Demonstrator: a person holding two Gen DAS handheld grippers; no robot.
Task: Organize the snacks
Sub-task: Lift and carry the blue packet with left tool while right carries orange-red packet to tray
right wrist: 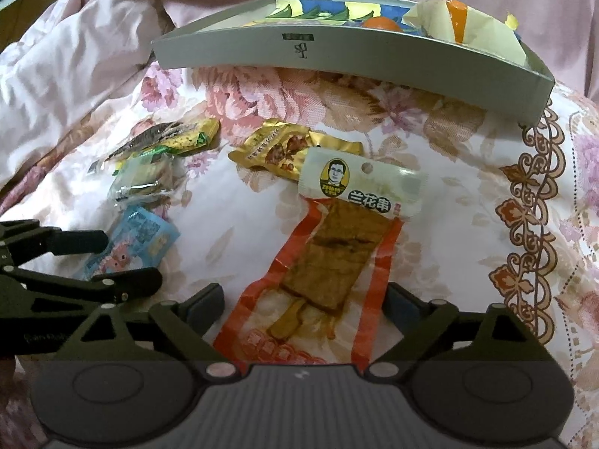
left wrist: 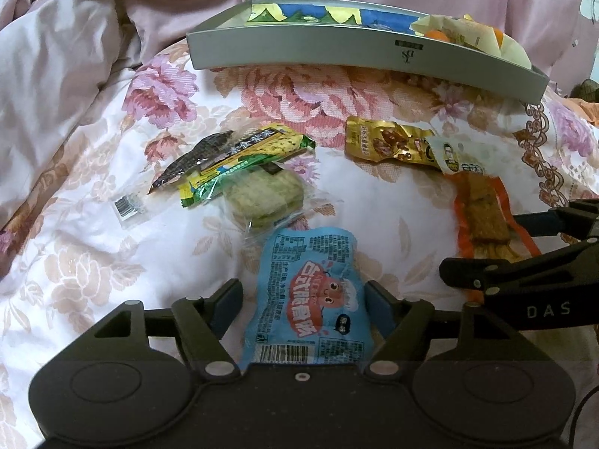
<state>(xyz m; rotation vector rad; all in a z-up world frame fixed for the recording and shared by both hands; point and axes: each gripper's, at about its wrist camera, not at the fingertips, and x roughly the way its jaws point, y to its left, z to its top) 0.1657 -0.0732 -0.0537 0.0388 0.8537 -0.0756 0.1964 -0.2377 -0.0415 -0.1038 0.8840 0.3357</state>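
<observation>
Left gripper has its jaws spread wide around the blue snack pack, not squeezing it; right gripper is just as wide, straddling the orange tofu-skewer pack; both packs lie flat on the floral bedspread; grey box sits toward the bed's far edge; gold pack beside the skewer pack's top.

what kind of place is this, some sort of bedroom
Most likely a bedroom, with the work done on a bed. The snacks lie on a soft floral quilt, a rumpled pink duvet is bunched behind the grey box, and no table or counter shows.
</observation>
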